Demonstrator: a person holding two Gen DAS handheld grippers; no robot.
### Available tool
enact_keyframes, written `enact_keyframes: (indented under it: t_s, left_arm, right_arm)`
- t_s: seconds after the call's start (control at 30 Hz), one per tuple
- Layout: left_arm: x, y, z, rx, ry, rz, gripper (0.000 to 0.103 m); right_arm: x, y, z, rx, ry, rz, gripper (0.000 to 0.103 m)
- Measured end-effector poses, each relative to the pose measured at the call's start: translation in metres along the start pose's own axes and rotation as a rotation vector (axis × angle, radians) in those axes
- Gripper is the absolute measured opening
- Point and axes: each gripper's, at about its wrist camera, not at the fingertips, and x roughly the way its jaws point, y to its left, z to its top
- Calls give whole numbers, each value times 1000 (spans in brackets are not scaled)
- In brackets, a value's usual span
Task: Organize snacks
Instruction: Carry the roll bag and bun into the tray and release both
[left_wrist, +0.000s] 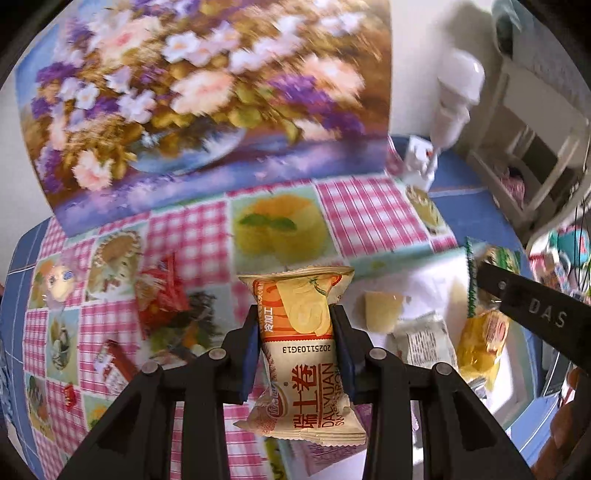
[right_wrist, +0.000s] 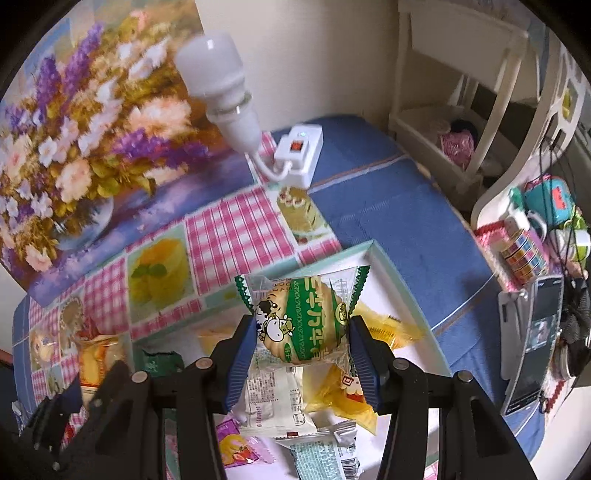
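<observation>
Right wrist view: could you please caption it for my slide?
Right claw grips a green-wrapped biscuit above the white snack tray.

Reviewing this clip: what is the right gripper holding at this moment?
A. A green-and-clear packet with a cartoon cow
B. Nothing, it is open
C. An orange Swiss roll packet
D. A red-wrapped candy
A: in the right wrist view the right gripper is shut on the cow packet, above the white tray; the Swiss roll packet sits in the left gripper.
</observation>
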Motion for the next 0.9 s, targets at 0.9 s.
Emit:
enact_keyframes:
  t_s: [0.9]
  left_arm:
    - [24, -12, -6, 3, 64, -26, 64]
  right_arm:
    - [45, -1, -13, 8, 117, 0, 55]
